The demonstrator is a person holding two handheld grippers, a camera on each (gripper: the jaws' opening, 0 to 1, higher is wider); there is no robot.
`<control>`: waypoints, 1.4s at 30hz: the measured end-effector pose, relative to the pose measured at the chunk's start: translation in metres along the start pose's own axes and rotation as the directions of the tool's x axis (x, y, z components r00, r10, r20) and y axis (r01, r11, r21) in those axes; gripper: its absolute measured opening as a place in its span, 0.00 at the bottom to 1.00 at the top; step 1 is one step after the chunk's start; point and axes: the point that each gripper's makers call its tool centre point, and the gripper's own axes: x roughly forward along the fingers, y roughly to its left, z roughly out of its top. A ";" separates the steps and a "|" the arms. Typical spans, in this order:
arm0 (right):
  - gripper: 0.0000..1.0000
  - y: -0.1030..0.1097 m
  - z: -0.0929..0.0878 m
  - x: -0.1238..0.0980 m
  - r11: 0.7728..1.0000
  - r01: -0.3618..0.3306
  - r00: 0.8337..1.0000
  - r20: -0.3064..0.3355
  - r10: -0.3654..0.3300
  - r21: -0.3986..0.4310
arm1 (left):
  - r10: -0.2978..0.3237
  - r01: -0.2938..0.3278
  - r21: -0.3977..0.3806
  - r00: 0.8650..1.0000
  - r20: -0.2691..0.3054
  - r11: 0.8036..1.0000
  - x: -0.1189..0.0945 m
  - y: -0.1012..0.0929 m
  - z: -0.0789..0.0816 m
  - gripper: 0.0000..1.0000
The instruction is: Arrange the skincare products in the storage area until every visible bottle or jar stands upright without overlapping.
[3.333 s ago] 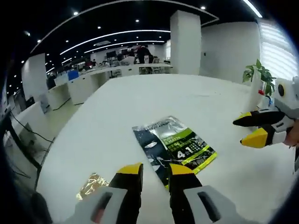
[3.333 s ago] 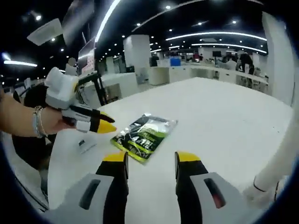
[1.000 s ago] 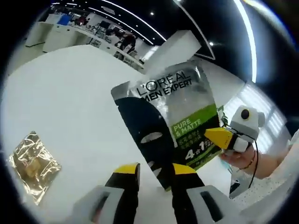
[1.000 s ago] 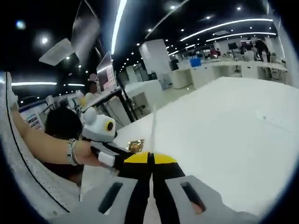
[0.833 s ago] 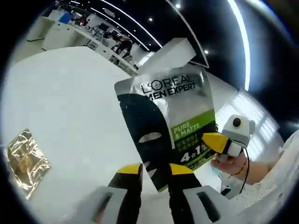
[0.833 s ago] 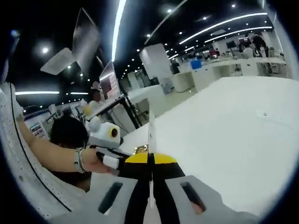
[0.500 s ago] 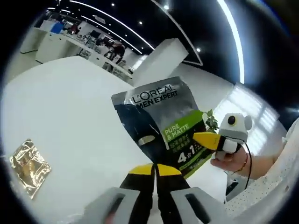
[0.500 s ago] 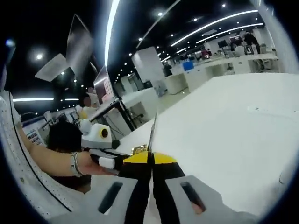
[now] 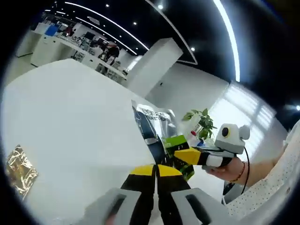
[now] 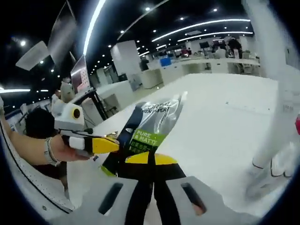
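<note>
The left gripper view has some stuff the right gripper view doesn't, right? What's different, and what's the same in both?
In the left gripper view: a crinkly gold packet lying on the white table, and a green potted plant behind.

In the right gripper view: the words on the front of the face mask sachet, and a white post at the right.

Both show the sachet pinched by both grippers, the left gripper and the right gripper.
</note>
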 end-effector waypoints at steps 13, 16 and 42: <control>0.00 -0.042 -0.037 -0.008 0.970 0.242 0.964 -0.103 -0.245 -0.037 | 0.025 -0.027 -0.039 0.998 -0.064 0.999 0.044 -0.005 -0.018 0.00; 0.00 -0.058 -0.047 -0.005 0.949 0.308 0.938 -0.146 -0.315 -0.070 | 0.068 -0.071 -0.024 0.993 -0.096 0.997 0.063 -0.001 -0.024 0.00; 0.00 -0.128 -0.027 -0.022 0.735 0.497 0.803 -0.078 -0.592 -0.461 | 0.190 -0.203 -0.098 0.973 -0.130 0.974 0.120 0.024 -0.023 0.00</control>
